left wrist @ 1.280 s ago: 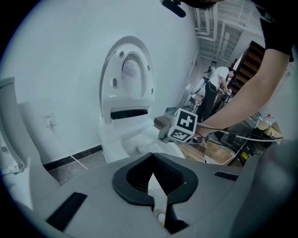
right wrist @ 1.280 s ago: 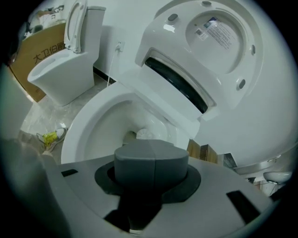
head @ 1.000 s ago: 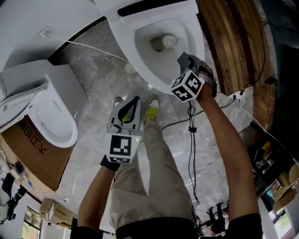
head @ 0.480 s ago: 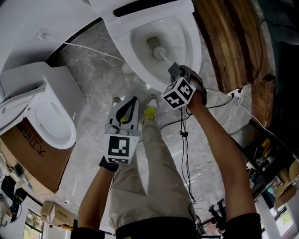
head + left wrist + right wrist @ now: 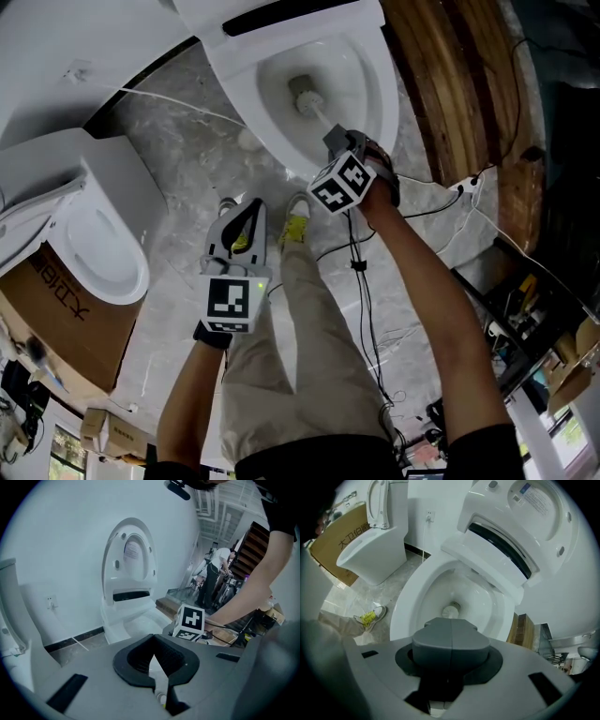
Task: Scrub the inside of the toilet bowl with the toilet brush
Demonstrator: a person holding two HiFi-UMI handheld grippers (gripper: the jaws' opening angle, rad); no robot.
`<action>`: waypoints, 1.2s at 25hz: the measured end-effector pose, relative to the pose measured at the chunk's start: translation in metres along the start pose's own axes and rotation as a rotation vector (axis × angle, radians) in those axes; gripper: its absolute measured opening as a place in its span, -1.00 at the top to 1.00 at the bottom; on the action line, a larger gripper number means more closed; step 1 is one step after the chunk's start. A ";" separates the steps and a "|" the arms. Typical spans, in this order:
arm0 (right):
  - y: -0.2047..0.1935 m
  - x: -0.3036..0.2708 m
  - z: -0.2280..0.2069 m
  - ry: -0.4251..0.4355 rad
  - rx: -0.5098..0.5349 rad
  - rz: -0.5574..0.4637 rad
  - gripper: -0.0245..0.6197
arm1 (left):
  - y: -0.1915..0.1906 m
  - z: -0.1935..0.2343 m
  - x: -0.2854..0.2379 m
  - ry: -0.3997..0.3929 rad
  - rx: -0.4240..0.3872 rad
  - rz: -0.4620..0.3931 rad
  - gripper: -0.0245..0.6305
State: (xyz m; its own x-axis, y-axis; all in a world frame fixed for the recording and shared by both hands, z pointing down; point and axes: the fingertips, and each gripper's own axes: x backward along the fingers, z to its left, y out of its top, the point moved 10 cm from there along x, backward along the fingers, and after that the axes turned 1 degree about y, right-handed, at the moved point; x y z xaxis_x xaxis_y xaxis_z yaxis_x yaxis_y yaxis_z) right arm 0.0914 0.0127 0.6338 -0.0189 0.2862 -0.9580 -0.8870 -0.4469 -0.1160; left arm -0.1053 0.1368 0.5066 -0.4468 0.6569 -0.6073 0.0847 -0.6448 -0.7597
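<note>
Right tool closed on the handle of the toilet brush; in the right gripper view both jaws meet flush, with no gap between them. It is held over the front rim of the toilet bowl. The handle slants down from the tool into the bowl. The brush head sits at the bottom of the bowl, on the drain opening. Seat and lid stand raised against the white wall.

Left tool held low and apart from the bowl, above the person's trouser leg, pointing towards the toilet. Its curved jaws meet at the tips and grip nothing.

Marble-patterned floor. A shoe with yellow laces stands just short of the bowl's base. A second white toilet stands to the left, with a cardboard box beside it. Black cables run across the floor by the right arm. A dark wooden panel stands just right of the bowl.
</note>
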 end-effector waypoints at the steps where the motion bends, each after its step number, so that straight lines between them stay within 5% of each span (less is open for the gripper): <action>1: 0.004 -0.003 -0.001 0.000 0.008 0.003 0.43 | 0.001 0.001 -0.001 0.001 0.001 0.000 0.87; 19: 0.023 -0.071 -0.019 0.035 -0.006 0.001 0.43 | -0.003 0.030 -0.038 0.026 0.031 0.060 0.87; 30: 0.046 -0.096 -0.046 -0.001 0.104 -0.045 0.45 | -0.003 0.015 -0.073 -0.002 0.031 0.102 0.87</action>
State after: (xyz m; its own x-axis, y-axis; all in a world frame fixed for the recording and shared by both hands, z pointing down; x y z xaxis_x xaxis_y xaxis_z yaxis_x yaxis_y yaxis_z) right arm 0.0733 -0.0742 0.7080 0.0218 0.3048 -0.9522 -0.9300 -0.3433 -0.1312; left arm -0.0863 0.0847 0.5566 -0.4389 0.5862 -0.6810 0.1028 -0.7201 -0.6862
